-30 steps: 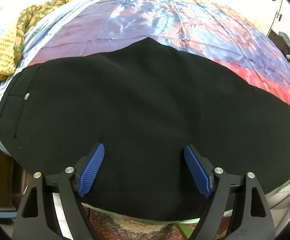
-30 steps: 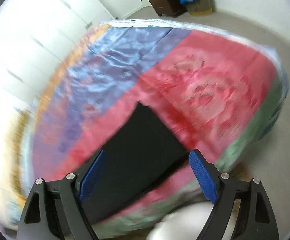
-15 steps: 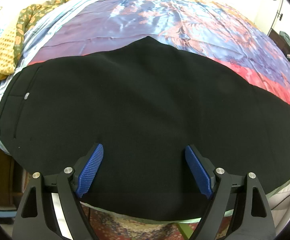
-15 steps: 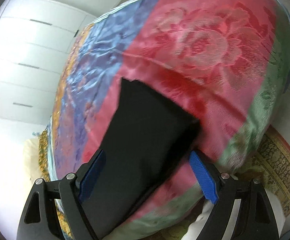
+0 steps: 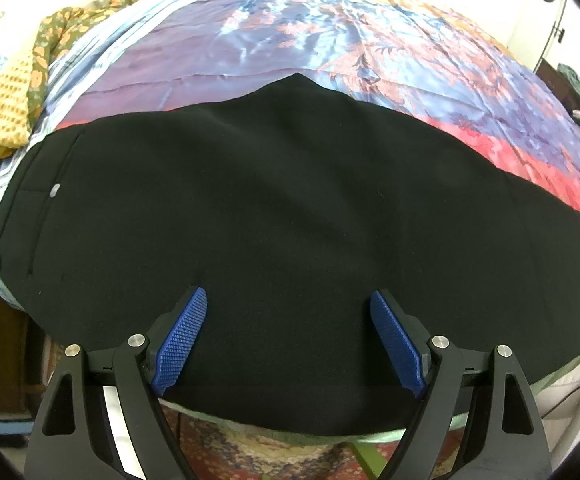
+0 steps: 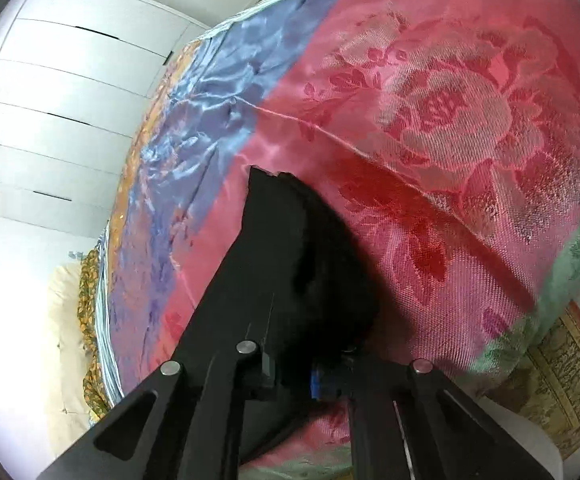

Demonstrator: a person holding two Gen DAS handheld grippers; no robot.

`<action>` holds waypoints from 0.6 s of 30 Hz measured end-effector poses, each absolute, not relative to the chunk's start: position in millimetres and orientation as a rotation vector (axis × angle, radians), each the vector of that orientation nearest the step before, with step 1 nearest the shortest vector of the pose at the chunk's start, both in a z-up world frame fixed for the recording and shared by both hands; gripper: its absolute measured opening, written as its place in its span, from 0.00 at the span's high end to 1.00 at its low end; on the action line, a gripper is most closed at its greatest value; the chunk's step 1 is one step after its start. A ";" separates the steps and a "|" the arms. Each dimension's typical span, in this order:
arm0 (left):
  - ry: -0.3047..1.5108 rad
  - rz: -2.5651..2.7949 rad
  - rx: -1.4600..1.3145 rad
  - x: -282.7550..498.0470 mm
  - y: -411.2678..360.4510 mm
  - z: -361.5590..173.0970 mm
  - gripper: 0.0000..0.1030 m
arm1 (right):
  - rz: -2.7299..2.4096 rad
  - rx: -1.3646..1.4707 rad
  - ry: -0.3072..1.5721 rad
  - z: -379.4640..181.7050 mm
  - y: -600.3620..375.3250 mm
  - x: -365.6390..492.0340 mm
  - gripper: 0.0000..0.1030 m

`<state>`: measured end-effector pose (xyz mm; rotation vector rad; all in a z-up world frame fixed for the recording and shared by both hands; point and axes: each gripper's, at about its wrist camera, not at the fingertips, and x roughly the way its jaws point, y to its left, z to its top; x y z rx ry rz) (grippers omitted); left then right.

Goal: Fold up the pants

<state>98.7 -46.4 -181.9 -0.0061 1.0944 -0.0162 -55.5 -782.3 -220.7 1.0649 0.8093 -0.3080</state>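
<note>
Black pants are spread flat across a satin bedspread, the waistband with its small button lying toward nine o'clock in the left wrist view and the legs running off toward three o'clock. The left gripper is held wide apart above the near edge of the cloth, nothing caught between its blue pads. In the right wrist view, the right gripper is seen clamped tight on the hem end of the pants, dark cloth bunched at its jaws. For a clean fold, both layers of the hem are best lifted together and carried toward the waistband while the waist end is kept from sliding; whether both layers are caught cannot be told. The right pads are almost wholly buried in black fabric, and the far leg is cut off at the frame edge.
</note>
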 end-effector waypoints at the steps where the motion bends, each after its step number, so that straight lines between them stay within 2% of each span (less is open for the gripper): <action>1: 1.095 -0.020 -0.022 97.0 -44.2 -178.9 0.17 | -0.284 1.059 0.775 -212.0 -777.2 -57.4 0.91; 7: 1.061 -0.057 -0.108 87.1 -35.6 -154.8 0.17 | -0.002 1.078 0.648 -157.4 -716.1 -45.3 0.91; 10: 1.039 -0.063 -0.165 85.2 -29.1 -143.6 0.17 | 0.111 1.092 0.653 -146.8 -665.4 -22.1 0.91; 15: 1.023 -0.058 -0.259 86.2 -11.6 -133.8 0.17 | 0.282 1.152 0.694 -157.5 -559.8 24.8 0.90; 18: 1.016 -0.038 -0.285 84.4 2.2 -131.7 0.17 | 0.354 1.077 0.753 -172.7 -472.1 59.5 0.90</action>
